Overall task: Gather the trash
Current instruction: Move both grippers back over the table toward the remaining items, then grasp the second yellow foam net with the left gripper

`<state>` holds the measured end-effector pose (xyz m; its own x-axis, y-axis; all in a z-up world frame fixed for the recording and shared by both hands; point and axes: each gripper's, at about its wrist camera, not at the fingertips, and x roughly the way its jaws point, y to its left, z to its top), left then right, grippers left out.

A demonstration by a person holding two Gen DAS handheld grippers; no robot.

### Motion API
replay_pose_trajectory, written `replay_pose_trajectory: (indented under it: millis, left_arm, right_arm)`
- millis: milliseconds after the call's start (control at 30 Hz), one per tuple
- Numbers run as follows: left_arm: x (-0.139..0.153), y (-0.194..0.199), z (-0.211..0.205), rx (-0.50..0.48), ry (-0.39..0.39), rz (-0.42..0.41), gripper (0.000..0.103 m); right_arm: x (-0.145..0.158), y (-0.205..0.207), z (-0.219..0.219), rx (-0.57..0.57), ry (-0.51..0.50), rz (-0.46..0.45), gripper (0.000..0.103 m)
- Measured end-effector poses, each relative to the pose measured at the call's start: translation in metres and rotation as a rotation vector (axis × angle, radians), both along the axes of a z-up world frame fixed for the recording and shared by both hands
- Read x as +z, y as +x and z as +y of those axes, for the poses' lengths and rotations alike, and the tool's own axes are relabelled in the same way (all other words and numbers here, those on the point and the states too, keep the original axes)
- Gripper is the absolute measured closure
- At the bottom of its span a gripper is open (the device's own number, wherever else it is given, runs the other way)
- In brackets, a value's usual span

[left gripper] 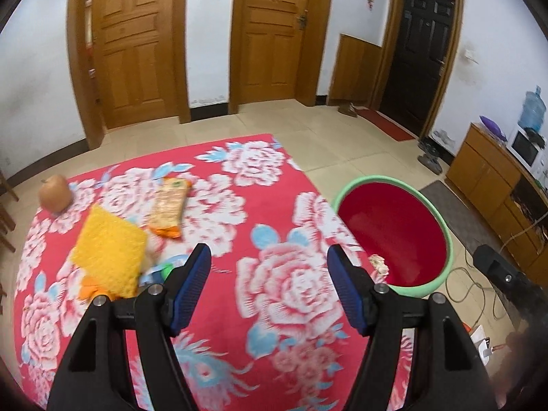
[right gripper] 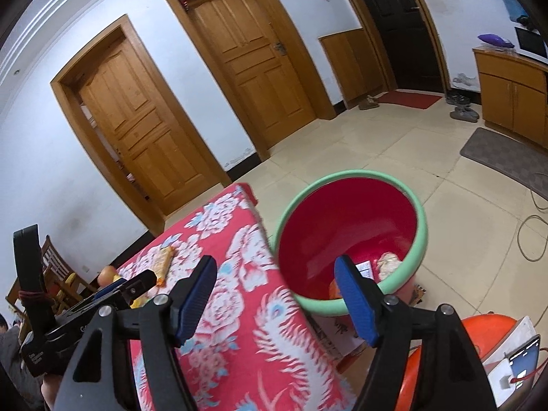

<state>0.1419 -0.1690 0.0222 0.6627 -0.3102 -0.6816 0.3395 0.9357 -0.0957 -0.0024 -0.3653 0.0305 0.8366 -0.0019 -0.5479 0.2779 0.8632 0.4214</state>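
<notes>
Over the red floral-print tablecloth (left gripper: 239,212), left wrist view: the left gripper (left gripper: 269,275) hangs with its blue-padded jaws wide apart, nothing between them. Trash left on the cloth, counted: one yellow textured sponge-like pad (left gripper: 109,257), one long orange-and-tan snack wrapper (left gripper: 169,205), one scrap of orange peel or paper (left gripper: 90,289) under the pad's near corner, one blurred green-and-blue item (left gripper: 164,269) just beside the left jaw, identity unclear. One round tan fruit (left gripper: 54,193) sits at the far cloth edge; trash or not, cannot tell. One green-rimmed red plastic basin (left gripper: 441,226) stands off the cloth's right edge, one pale crumpled wad (left gripper: 378,263) inside.

Risks, as judged: the pad overlaps smaller pieces, so a grab there may drag or scatter them. Motion blur suggests quick movement; a hasty closing could snag the cloth.

Right wrist view: the right gripper (right gripper: 274,294) is also spread and empty, poised between table edge and basin. Basin holds three visible pieces: the wad, one pale printed packet (right gripper: 365,269), one orange fragment (right gripper: 335,289). The basin sits lower than the tabletop, beside it; a release made too early may drop trash onto the floor.
</notes>
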Motion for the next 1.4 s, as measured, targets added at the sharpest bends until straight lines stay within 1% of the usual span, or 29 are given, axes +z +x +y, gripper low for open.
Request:
replay_pose_trajectory:
  millis: [233, 433, 600, 767, 1000, 1167, 1333, 1400]
  left_arm:
    - [0.004, 0.005, 0.048, 0.096, 0.002, -0.008, 0.033]
    - [0.003, 0.014, 0.092, 0.181, 0.026, -0.013, 0.032]
    - [-0.003, 0.025, 0.120, 0.226, 0.049, -0.008, 0.032]
    - [-0.015, 0.040, 0.135, 0.243, 0.077, 0.014, 0.031]
    - [-0.036, 0.064, 0.145, 0.232, 0.096, 0.057, 0.031]
    - [-0.046, 0.076, 0.152, 0.223, 0.074, 0.078, 0.031]
    - [-0.054, 0.082, 0.157, 0.200, 0.031, 0.092, 0.031]
    - [-0.057, 0.082, 0.159, 0.193, 0.009, 0.092, 0.039]
  right_arm:
    - [0.004, 0.005, 0.029, 0.069, -0.012, 0.003, 0.029]
    - [0.003, 0.016, 0.054, 0.121, -0.032, 0.029, 0.029]
    - [0.001, 0.025, 0.067, 0.140, -0.035, 0.048, 0.029]
    - [-0.001, 0.031, 0.080, 0.151, -0.048, 0.069, 0.029]
    - [-0.002, 0.040, 0.093, 0.167, -0.068, 0.097, 0.029]
    - [-0.005, 0.048, 0.103, 0.172, -0.088, 0.119, 0.029]
    - [-0.010, 0.059, 0.114, 0.183, -0.101, 0.149, 0.029]
    - [-0.012, 0.064, 0.120, 0.193, -0.110, 0.160, 0.029]
